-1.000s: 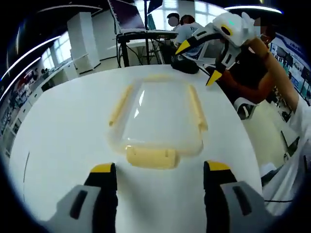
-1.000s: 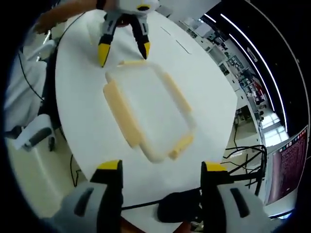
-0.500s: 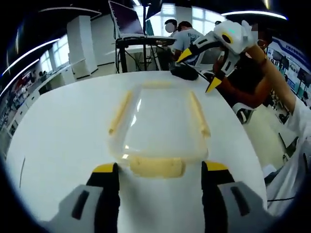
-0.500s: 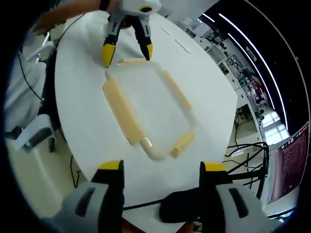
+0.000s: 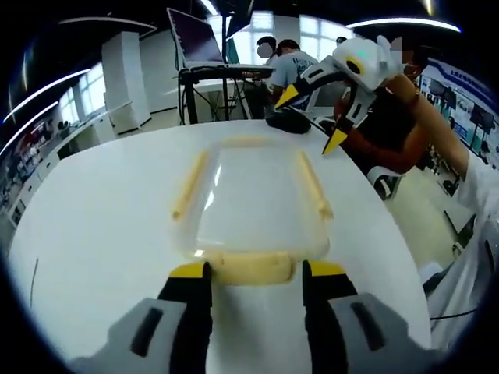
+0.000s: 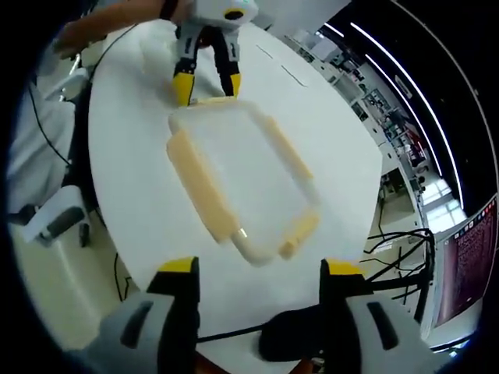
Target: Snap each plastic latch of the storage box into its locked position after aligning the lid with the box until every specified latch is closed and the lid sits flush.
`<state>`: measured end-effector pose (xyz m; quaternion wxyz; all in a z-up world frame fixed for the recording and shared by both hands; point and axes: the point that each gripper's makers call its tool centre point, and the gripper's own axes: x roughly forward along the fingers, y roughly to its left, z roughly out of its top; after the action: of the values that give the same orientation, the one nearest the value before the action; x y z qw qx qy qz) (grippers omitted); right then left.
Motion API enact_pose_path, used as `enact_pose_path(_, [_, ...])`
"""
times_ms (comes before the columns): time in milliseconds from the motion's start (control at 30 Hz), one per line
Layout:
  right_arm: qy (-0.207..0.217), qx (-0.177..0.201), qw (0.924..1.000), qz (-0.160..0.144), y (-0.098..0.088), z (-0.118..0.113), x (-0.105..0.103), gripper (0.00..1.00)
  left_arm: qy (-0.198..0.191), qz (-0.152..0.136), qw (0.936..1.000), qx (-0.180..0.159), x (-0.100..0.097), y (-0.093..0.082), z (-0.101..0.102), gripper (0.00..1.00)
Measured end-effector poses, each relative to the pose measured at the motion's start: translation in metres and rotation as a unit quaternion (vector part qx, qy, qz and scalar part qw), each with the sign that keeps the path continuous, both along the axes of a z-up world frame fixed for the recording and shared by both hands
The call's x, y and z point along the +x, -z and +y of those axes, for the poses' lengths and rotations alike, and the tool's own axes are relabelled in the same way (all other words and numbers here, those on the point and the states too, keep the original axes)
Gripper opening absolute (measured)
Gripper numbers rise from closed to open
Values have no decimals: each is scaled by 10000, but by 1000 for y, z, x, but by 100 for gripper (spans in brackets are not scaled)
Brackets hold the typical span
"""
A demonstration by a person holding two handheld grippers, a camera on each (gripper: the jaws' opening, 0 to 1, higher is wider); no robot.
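Note:
A clear storage box (image 5: 253, 199) with its lid on sits mid-table, a yellow latch on each of its sides. My left gripper (image 5: 257, 273) is open, low at the box's near end, and its jaws stand either side of the short near latch (image 5: 249, 267). In the right gripper view, that left gripper (image 6: 208, 87) straddles the short latch (image 6: 212, 101) at the far end of the box (image 6: 242, 179). My right gripper (image 6: 259, 269) hangs open above the table's edge, short of the box, with nothing between its jaws. The right gripper (image 5: 310, 121) also hovers beyond the box's far right corner.
The box rests on a round white table (image 5: 93, 226). A black object with a cable (image 5: 290, 122) lies near the far edge, below the right gripper (image 6: 292, 339). People and a laptop on a stand (image 5: 195, 39) are behind. A chair (image 6: 54, 218) stands beside the table.
My left gripper has moved in to the near short latch and its jaws have narrowed around it. The right gripper has stayed about where it was, still open.

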<state>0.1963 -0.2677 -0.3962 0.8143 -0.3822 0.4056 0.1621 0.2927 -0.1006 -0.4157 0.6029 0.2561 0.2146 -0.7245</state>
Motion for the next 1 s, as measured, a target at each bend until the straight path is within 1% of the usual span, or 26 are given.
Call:
enact_pose_path(133, [8,-24,10000,26,1,0,-1,59,-30,-6,10000,-4,2,-1,0,38])
enact_pose_path(333, [-26,-11,10000,26,0,3,-1,58,-52,2,10000,-15,4,-3,0,38])
enact_pose_path(400, [-43,-8,10000,36,1,4,0,56,-60,-7,10000,14,2,-3,0,38])
enact_pose_path(567, [-63,29,10000,21,0,7,1,57,-84,-57,9999,96,4,-3,1,38])
enact_pose_path(733, [-69,34,10000,32,1,9,0,57,-60,-175,9996,200,7,-5,10,37])
enact_pose_path(1000, [-112,50,9999,80,4,11,-1,56,-35,-263,9988,402,4,-3,23,37])
